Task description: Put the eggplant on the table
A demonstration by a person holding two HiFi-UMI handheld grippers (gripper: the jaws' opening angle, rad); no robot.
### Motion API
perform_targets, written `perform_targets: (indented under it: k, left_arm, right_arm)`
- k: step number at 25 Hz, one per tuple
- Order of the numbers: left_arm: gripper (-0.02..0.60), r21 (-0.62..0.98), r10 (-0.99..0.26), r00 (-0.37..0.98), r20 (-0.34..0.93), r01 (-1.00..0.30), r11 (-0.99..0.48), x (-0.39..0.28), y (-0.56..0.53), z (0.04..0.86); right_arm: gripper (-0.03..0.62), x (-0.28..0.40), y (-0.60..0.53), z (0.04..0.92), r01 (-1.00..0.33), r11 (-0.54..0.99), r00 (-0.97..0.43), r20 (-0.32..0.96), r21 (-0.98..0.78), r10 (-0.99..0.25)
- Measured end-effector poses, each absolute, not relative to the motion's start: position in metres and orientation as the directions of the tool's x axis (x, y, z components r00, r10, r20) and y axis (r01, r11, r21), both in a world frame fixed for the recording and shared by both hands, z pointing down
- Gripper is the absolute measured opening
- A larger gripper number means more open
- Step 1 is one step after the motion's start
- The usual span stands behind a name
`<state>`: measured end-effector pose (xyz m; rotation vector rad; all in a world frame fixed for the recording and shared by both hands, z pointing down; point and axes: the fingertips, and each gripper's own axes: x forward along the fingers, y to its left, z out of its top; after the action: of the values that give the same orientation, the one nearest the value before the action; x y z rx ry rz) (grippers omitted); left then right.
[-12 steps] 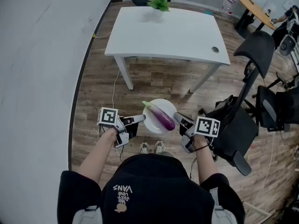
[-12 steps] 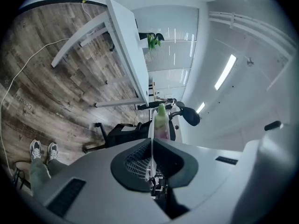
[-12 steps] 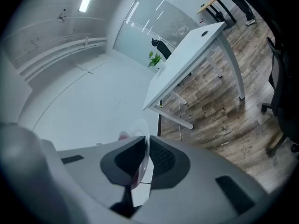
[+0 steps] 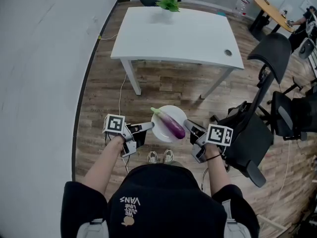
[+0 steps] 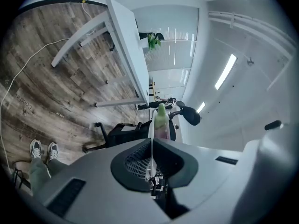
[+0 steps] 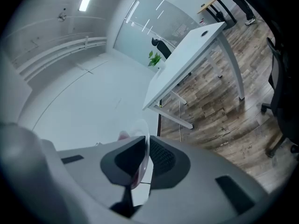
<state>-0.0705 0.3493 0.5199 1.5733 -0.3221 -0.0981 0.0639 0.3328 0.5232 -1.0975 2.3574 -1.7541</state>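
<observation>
A purple eggplant (image 4: 171, 123) with a green stem lies on a white plate (image 4: 162, 131) held in the air above the wood floor. My left gripper (image 4: 150, 126) is shut on the plate's left rim and my right gripper (image 4: 187, 127) is shut on its right rim. In the left gripper view the plate (image 5: 151, 139) shows edge-on between the jaws, with the eggplant (image 5: 161, 122) beyond it. In the right gripper view the plate's rim (image 6: 144, 136) sits pinched between the jaws. The white table (image 4: 178, 33) stands ahead, well beyond the plate.
A potted plant (image 4: 168, 3) stands at the table's far edge. A black office chair (image 4: 257, 123) is close on the right. A white wall (image 4: 39, 73) runs along the left, with a cable (image 4: 121, 95) on the floor near the table leg. My shoes (image 4: 161, 156) are below the plate.
</observation>
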Motion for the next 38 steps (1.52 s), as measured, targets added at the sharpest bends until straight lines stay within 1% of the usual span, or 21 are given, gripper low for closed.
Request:
perform_targets:
  k: [4, 15, 25, 31, 38]
  left_arm:
    - [0.021, 0.987, -0.266, 0.951, 0.156, -0.162, -0.001, -0.073, 0.348, 0.523]
    - [0.021, 0.992, -0.280, 0.952, 0.122, -0.123, 0.013, -0.060, 0.339, 0.518]
    - [0.021, 0.987, -0.304, 0.939, 0.159, -0.161, 0.019, -0.037, 0.303, 0.523]
    - [0.021, 0.991, -0.331, 0.935, 0.129, -0.131, 0.016, -0.033, 0.305, 0.527]
    - [0.021, 0.992, -0.329, 0.936, 0.123, -0.120, 0.027, -0.030, 0.284, 0.535]
  right_arm:
    - [0.041, 0.064, 0.329, 0.521, -0.518, 0.124, -0.751, 0.380, -0.847, -0.540]
    - [0.040, 0.073, 0.319, 0.524, -0.518, 0.133, -0.759, 0.381, -0.845, -0.528]
    - [0.041, 0.099, 0.282, 0.523, -0.508, 0.143, -0.776, 0.380, -0.849, -0.503]
    - [0.040, 0.101, 0.281, 0.531, -0.510, 0.151, -0.782, 0.384, -0.847, -0.491]
    - [0.041, 0.104, 0.261, 0.540, -0.516, 0.137, -0.776, 0.393, -0.846, -0.494]
